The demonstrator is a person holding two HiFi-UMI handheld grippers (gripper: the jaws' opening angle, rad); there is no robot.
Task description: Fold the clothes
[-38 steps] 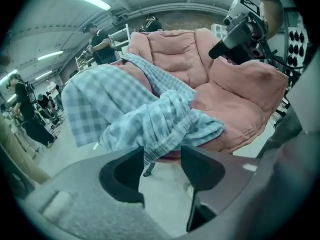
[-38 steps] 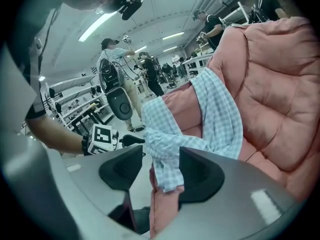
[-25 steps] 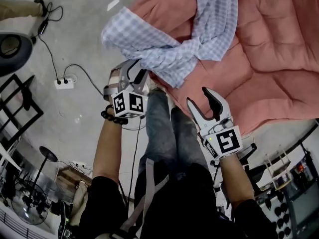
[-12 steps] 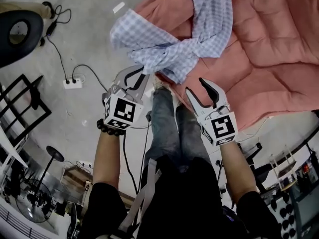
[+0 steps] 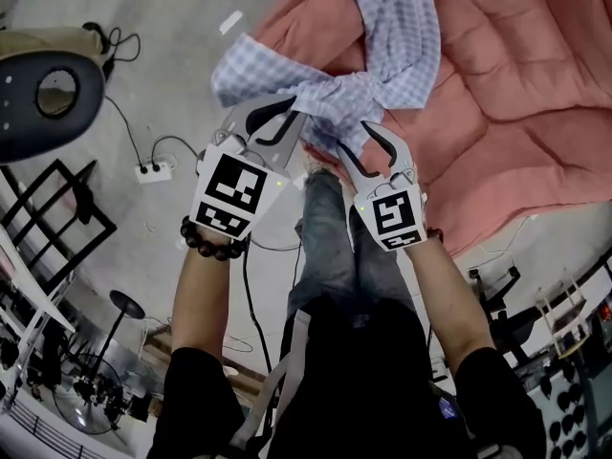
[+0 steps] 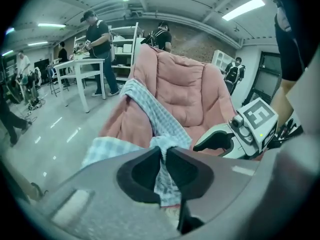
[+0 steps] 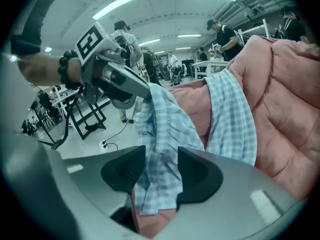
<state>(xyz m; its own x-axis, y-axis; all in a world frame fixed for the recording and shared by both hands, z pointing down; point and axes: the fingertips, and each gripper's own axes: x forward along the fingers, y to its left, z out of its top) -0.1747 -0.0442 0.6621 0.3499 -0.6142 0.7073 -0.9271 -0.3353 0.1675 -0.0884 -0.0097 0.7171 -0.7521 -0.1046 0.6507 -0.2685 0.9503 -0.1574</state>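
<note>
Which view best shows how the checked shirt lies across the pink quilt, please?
The head view: most of the checked shirt shows, draped over the pink quilt, one end past its edge. Both gripper views show only close, foreshortened parts of it against the quilt.

We are seeing bright, even light coming from ceiling tube lamps (image 6: pixel 242 8), glinting off the floor (image 6: pixel 65 129). Fisheye bending is warping both gripper views, dark corners are ringing them, and the left tongs (image 6: pixel 164 151) are blurring up close.

The checked shirt (image 5: pixel 387 36) and pink quilt (image 5: pixel 516 84) run past the top edge.
</note>
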